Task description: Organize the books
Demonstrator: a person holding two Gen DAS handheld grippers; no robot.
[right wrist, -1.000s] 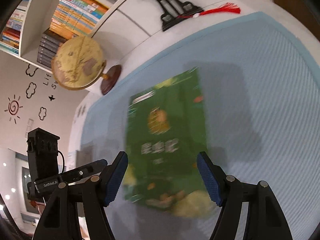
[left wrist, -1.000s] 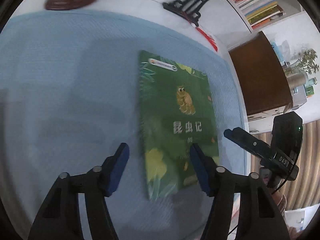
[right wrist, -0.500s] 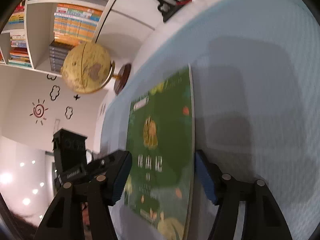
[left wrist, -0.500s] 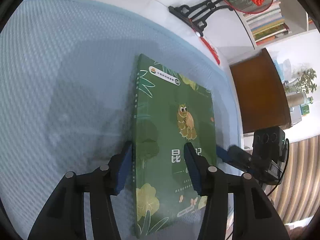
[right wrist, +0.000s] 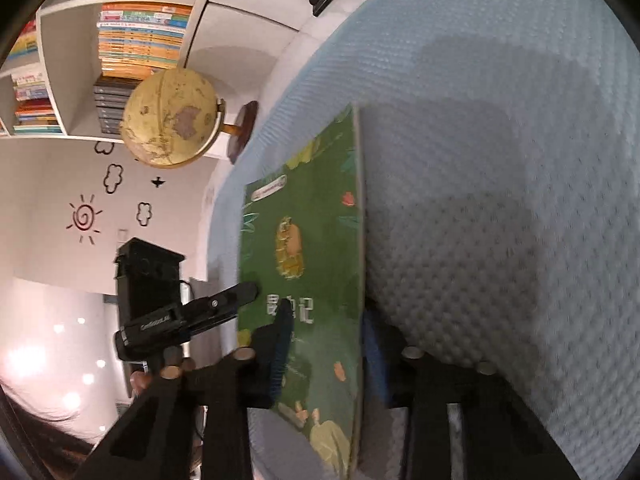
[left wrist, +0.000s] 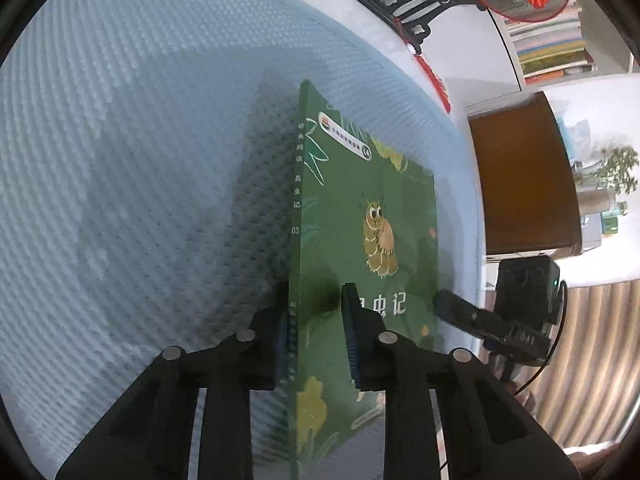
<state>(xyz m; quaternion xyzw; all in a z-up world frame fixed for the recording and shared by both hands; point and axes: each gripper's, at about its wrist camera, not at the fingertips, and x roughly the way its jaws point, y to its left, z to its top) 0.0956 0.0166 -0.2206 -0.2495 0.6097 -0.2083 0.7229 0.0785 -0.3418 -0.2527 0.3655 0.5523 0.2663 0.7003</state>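
A green book [left wrist: 372, 216] with a yellow insect on its cover lies on the blue textured mat [left wrist: 140, 160]. My left gripper [left wrist: 316, 336] is shut on its spine edge, one pad on the cover and the other under the spine. In the right wrist view the same green book [right wrist: 316, 216] shows with its page edge to the right. My right gripper [right wrist: 328, 348] has its jaws closing on that edge, with one pad on the cover and one against the underside. Each gripper shows in the other's view, the right gripper [left wrist: 472, 316] and the left gripper [right wrist: 216, 308].
A yellow globe [right wrist: 172, 118] on a wooden base stands beyond the mat's far left corner. Shelves of books [right wrist: 140, 40] fill the wall behind it. A black fan stand [left wrist: 408, 4] with a red tassel sits at the back, and a brown cabinet [left wrist: 520, 172] at the right.
Both grippers' jaws have narrowed from wide apart onto the book's two long edges. The right gripper has come down closer to the book.
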